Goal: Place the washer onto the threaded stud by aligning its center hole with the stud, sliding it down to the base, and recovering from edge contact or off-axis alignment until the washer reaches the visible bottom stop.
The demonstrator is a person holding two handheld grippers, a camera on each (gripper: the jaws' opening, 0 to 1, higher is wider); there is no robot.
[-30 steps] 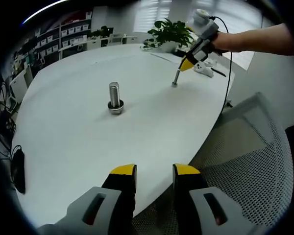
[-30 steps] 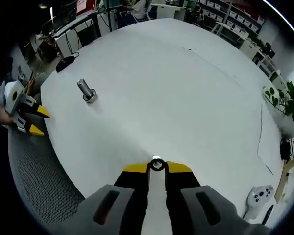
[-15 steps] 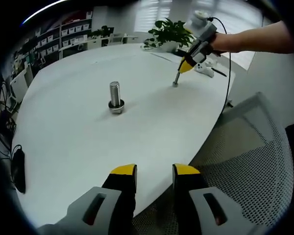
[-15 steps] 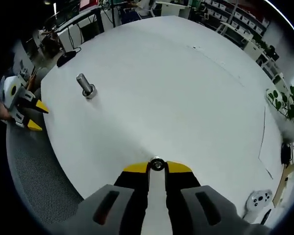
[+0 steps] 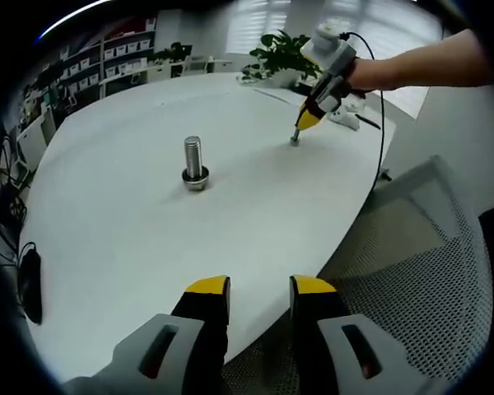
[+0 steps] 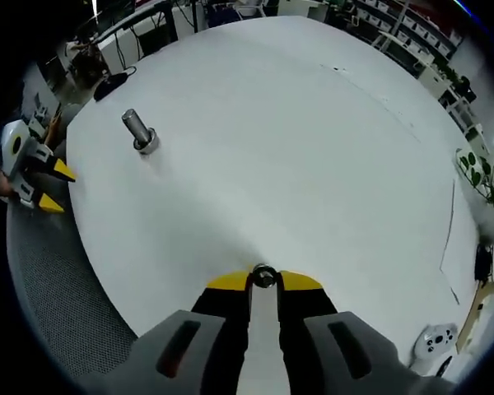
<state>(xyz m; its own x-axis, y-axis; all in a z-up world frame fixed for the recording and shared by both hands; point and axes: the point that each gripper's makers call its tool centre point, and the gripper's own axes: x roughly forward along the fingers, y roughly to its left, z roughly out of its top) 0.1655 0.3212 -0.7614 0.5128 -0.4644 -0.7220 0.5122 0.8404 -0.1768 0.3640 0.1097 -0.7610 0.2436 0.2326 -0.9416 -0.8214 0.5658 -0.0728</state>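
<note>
Washer (image 6: 263, 276) still pinched, R gripper (image 6: 263, 280) tilted more.

The threaded stud (image 5: 193, 164) stands upright on the white table (image 5: 132, 239); beyond it, the right gripper (image 5: 300, 130) pinches a small bolt (image 5: 295, 134).

The left grey plastic gripper with yellow-capped black jaws (image 5: 259, 290) shows two broad grey shells, each cut with a dark oval slot edged in red. Its black jaws end in flat yellow tips. The right grey gripper of the same build (image 6: 263, 281) carries matching yellow caps on black jaws and the same slotted grey shells. Seen from the left gripper view, its body (image 5: 316, 98) is grey with a thin black cable (image 5: 384, 123) trailing from it, and the person's forearm (image 5: 424, 67) behind it is bare, without a sleeve.
</note>
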